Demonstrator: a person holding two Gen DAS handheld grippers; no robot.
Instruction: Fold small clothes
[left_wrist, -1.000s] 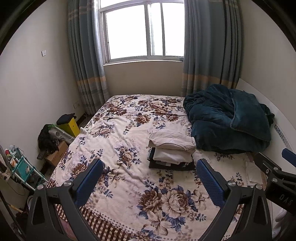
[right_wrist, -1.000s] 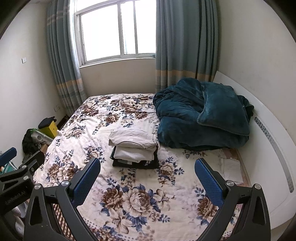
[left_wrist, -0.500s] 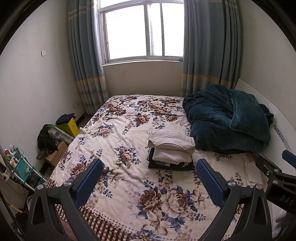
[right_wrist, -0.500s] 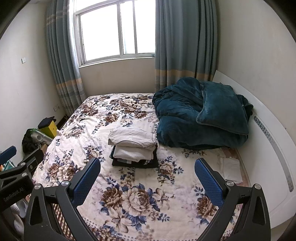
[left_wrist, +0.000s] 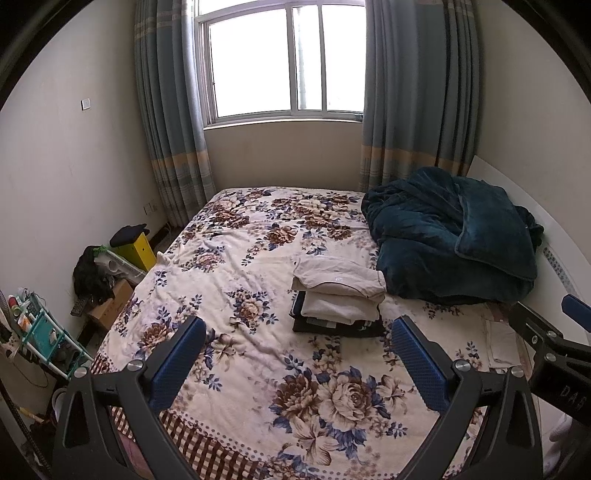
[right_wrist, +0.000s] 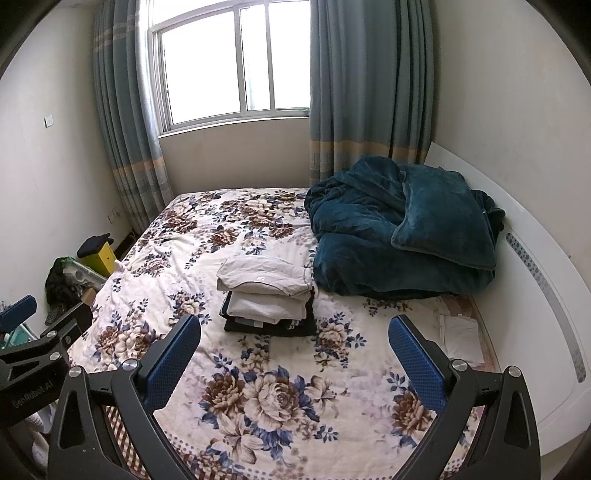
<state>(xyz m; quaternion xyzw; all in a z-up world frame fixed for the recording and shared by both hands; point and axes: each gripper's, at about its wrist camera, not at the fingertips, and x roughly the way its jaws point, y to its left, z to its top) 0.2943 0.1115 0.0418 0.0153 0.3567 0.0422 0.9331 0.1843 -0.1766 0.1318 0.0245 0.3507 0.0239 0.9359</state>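
Note:
A stack of folded clothes (left_wrist: 338, 295) (right_wrist: 267, 293) lies in the middle of the floral bed (left_wrist: 240, 266) (right_wrist: 207, 236), beige pieces on top and dark ones beneath. My left gripper (left_wrist: 299, 363) hangs open over the bed's near end, well short of the stack, with nothing between its blue pads. My right gripper (right_wrist: 295, 360) is likewise open and empty, held above the near part of the bed. Each gripper shows at the edge of the other's view.
A bunched dark teal blanket (left_wrist: 450, 232) (right_wrist: 402, 229) fills the bed's far right. A small folded white cloth (right_wrist: 460, 338) lies by the white headboard (right_wrist: 543, 280). Left of the bed are a yellow stool (left_wrist: 135, 245), a cardboard box and a teal rack (left_wrist: 40, 332). Window and curtains behind.
Both views have shifted very slightly; the stack and the bedding lie as before, and both grippers stay open.

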